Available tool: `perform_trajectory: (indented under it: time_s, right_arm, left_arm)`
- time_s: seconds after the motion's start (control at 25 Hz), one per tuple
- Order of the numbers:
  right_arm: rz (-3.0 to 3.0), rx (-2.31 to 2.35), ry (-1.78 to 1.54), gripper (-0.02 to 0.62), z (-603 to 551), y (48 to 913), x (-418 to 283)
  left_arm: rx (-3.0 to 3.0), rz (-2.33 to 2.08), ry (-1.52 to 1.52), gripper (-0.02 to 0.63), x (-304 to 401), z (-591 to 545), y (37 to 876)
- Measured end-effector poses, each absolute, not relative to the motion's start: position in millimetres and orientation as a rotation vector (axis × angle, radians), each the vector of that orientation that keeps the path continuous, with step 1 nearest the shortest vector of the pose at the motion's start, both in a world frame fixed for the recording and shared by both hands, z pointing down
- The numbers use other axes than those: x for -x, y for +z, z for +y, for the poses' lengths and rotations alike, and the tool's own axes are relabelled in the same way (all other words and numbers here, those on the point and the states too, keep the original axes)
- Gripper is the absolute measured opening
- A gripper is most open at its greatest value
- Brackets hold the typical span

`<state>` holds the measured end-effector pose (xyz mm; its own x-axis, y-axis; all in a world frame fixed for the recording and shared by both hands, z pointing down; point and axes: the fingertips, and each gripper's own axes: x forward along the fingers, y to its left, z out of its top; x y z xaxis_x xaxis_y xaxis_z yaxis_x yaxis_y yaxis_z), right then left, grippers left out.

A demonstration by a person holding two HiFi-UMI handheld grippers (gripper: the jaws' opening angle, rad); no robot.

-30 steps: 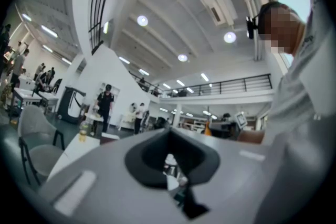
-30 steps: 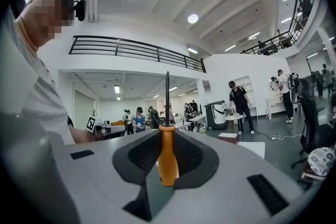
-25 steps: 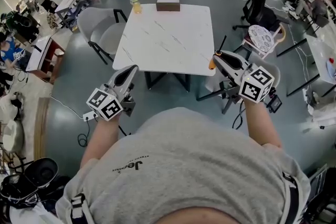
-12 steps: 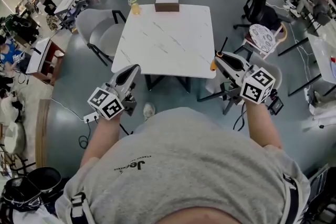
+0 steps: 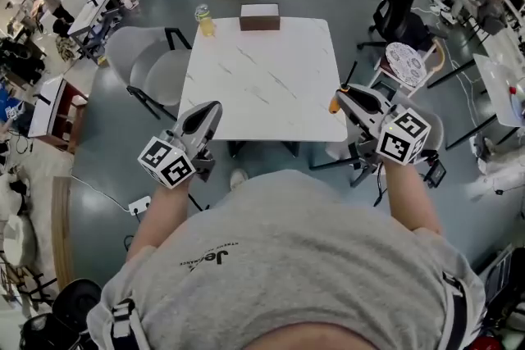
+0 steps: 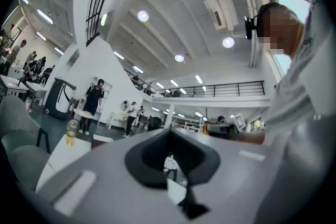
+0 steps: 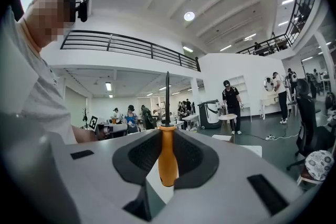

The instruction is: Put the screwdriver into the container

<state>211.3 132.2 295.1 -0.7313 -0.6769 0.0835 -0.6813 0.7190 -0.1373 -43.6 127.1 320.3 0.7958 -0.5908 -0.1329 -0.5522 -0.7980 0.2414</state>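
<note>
Only the right gripper view clearly showed the orange-handled screwdriver (image 7: 167, 160) upright, squeezed between the fingers of the right gripper (image 7: 167, 139). From above, it hung beside the white marble bench (image 5: 262, 78), well apart from the brown box (image 5: 259, 16). The left gripper (image 6: 170, 157) had its fingers together.

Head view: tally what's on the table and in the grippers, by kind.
Box: 1
Drink bottle: 1
Screwdriver: 1, clamped in the right gripper
Total: 3
</note>
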Motion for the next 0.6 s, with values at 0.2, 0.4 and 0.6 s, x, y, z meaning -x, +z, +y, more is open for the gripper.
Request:
perform_trajectory:
  time_s: [0.2, 0.4, 0.6]
  right_arm:
    - [-2.857, -1.198, 0.244, 0.067, 85, 297, -178]
    - [-2.826, -1.211, 0.276, 0.067, 41, 299, -139]
    - [-2.79, -1.212, 0.285, 0.067, 5, 295, -112]
  left_arm:
    - [-2.813, -0.819, -0.347, 0.003, 70, 74, 321]
    - [-2.818, -0.793, -0.323, 0.003, 105, 30, 327]
    - [-2.794, -0.781, -0.326, 0.003, 128, -10, 334]
